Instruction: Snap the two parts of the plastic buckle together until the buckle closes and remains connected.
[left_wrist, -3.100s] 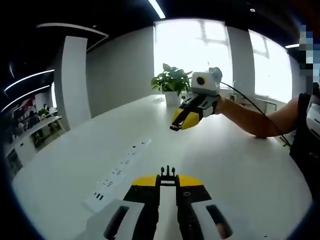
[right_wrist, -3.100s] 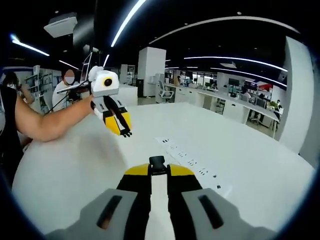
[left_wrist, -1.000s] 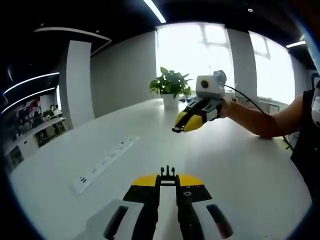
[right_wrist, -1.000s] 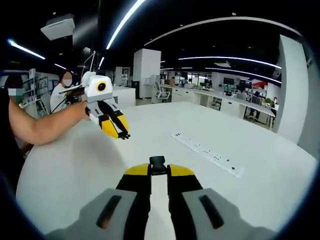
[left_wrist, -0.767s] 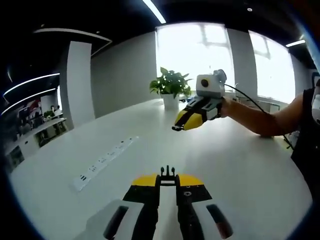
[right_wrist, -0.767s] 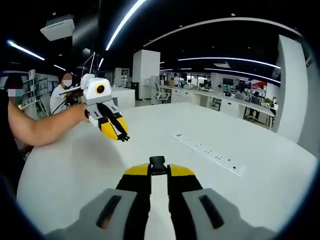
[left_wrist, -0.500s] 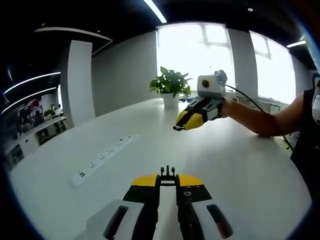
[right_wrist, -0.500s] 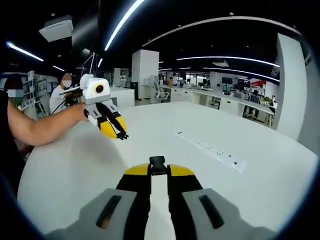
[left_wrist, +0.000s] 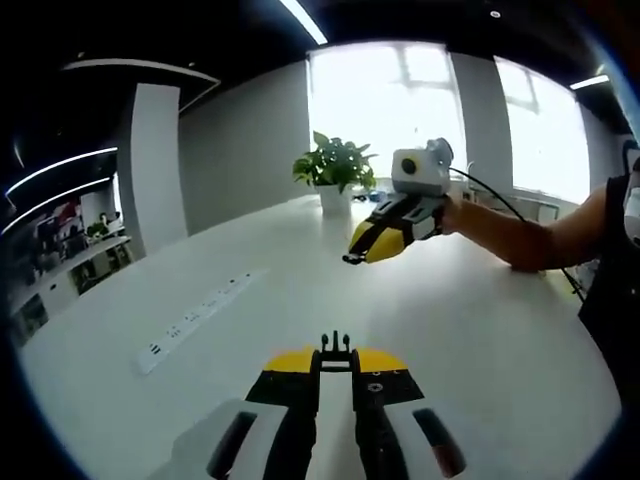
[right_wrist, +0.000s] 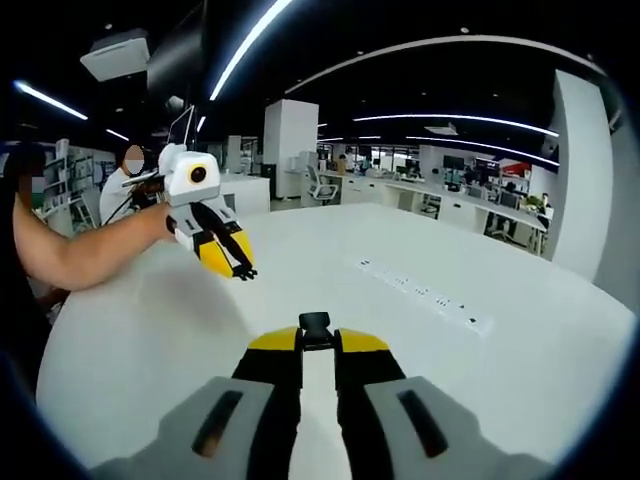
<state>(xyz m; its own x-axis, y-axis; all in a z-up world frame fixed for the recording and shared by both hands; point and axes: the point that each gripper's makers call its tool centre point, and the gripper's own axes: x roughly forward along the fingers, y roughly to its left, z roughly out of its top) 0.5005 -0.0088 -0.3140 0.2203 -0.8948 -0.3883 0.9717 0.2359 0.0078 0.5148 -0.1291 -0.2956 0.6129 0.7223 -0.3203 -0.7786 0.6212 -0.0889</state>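
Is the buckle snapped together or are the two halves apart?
Apart: the left gripper pinches the pronged half, the right gripper the other half.

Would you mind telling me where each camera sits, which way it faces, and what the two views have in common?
Left gripper view: rides the left gripper, facing a potted plant and bright windows; the right gripper and a forearm enter from the right.
Right gripper view: rides the right gripper, facing an open office; the left gripper and forearm enter from the left.
Shared: the white table, the power strip, each other's gripper, each holding a buckle part.
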